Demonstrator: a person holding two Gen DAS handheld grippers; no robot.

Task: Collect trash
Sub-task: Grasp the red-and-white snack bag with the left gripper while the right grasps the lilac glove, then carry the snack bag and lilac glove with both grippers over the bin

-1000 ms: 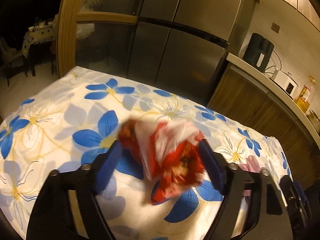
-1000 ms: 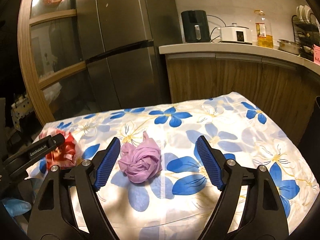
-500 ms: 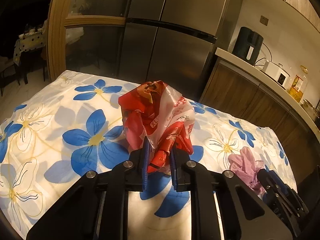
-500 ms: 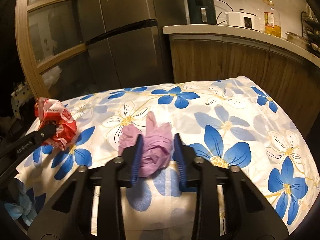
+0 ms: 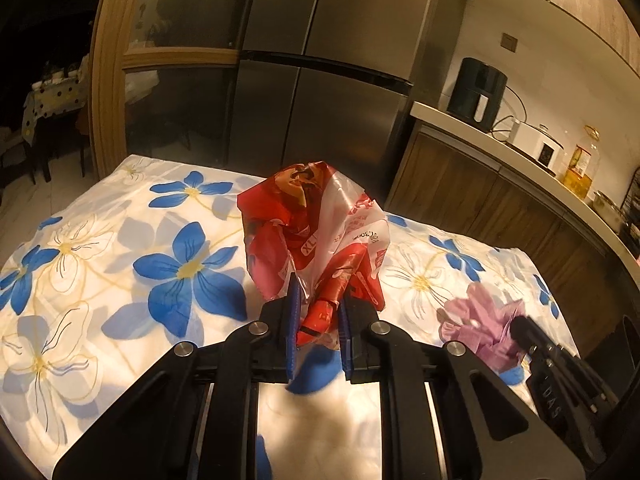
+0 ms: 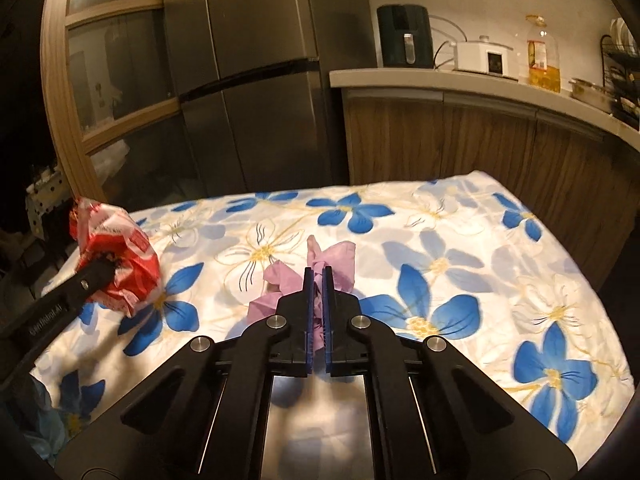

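Note:
A crumpled red and white plastic wrapper (image 5: 312, 220) stands up out of my left gripper (image 5: 318, 292), which is shut on its lower end and holds it just above the flowered tablecloth (image 5: 100, 280). In the right wrist view the same wrapper (image 6: 120, 256) shows at the left with the left gripper (image 6: 102, 268) on it. My right gripper (image 6: 317, 274) has its jaws closing tight on a crumpled lilac bag (image 6: 340, 260) that lies on the cloth (image 6: 480, 264); the pads press it. The lilac bag (image 5: 484, 320) also shows at the right of the left wrist view.
A steel fridge (image 6: 260, 100) stands behind the table. A wooden counter (image 6: 460, 88) on the right carries an air fryer (image 6: 404, 36), a rice cooker (image 6: 484, 58) and an oil bottle (image 6: 540, 56). Something light blue (image 6: 36, 420) sits at the table's near left corner.
Both grippers went from wide open to shut, the left on the red wrapper and the right on the lilac bag. The left gripper then rose a little with the wrapper.

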